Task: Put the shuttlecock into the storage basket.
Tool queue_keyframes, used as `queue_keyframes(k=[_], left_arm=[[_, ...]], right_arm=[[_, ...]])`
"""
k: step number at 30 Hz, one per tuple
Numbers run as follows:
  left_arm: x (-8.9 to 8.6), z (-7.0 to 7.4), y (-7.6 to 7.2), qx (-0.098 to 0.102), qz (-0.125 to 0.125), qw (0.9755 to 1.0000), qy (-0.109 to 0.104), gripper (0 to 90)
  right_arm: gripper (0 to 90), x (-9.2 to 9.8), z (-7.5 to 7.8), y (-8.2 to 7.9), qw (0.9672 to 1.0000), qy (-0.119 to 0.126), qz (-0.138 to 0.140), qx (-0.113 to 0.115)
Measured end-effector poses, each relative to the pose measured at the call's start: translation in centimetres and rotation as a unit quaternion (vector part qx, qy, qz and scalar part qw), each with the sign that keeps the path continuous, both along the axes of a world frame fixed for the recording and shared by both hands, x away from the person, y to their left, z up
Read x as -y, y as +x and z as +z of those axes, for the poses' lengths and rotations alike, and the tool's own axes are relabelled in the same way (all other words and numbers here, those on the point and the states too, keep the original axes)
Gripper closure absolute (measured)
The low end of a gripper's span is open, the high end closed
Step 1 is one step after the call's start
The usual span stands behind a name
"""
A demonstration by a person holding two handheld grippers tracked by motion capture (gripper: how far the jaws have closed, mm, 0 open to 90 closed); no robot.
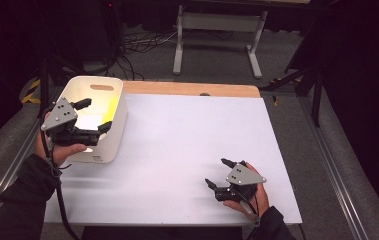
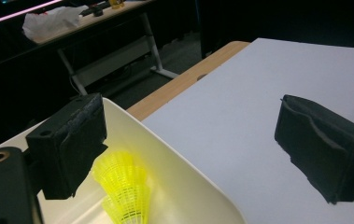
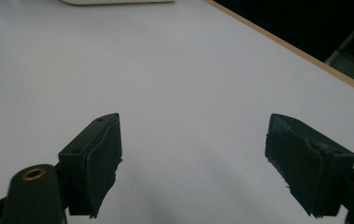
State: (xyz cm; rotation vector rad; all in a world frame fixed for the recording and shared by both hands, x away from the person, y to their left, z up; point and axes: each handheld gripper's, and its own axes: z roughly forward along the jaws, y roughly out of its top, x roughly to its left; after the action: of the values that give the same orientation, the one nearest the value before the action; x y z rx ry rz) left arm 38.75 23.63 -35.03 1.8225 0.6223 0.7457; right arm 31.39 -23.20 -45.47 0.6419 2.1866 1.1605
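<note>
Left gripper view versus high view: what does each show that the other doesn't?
Left gripper view alone: yellow shuttlecocks stacked in the white bin, and a far desk with a crumpled white bag. High view alone: the right hand-held gripper, open over the white table, and both forearms. Shared: bin, table, the open left hand-held gripper.

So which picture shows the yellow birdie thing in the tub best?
The left gripper view shows the yellow shuttlecocks best: you can see their netted skirts, stacked inside the white tub. The high view gives just a yellow glow on the tub's inner wall. The right gripper view catches a sliver of the tub at its top edge.
</note>
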Motion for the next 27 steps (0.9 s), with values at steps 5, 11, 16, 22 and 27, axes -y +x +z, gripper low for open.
queue_keyframes(k=[5, 11, 16, 22, 27], left_arm=[[0.1, -0.2, -0.2, 0.007, -0.003, 1.0, -0.002, 10.1], [0.3, -0.5, -0.3, 0.007, -0.008, 0.9999, -0.003, 10.4], [0.4, -0.6, -0.6, 0.011, -0.011, 0.9999, -0.005, 10.2], [0.6, -1.0, -1.1, 0.014, -0.015, 0.9998, -0.008, 9.9], [0.7, -1.4, -1.3, 0.016, -0.017, 0.9996, -0.012, 9.6]], right_arm=[[19.8, 0.0, 0.0, 0.0, 1.0, 0.002, -0.001, 0.001], [19.7, -0.1, 0.0, 0.0, 1.0, 0.0, -0.001, 0.001], [19.7, -0.1, 0.0, -0.1, 1.0, 0.001, -0.002, 0.003], [19.5, -0.1, 0.0, -0.1, 1.0, 0.001, -0.001, 0.004], [19.1, -0.1, 0.0, -0.1, 1.0, 0.002, -0.002, 0.007]])
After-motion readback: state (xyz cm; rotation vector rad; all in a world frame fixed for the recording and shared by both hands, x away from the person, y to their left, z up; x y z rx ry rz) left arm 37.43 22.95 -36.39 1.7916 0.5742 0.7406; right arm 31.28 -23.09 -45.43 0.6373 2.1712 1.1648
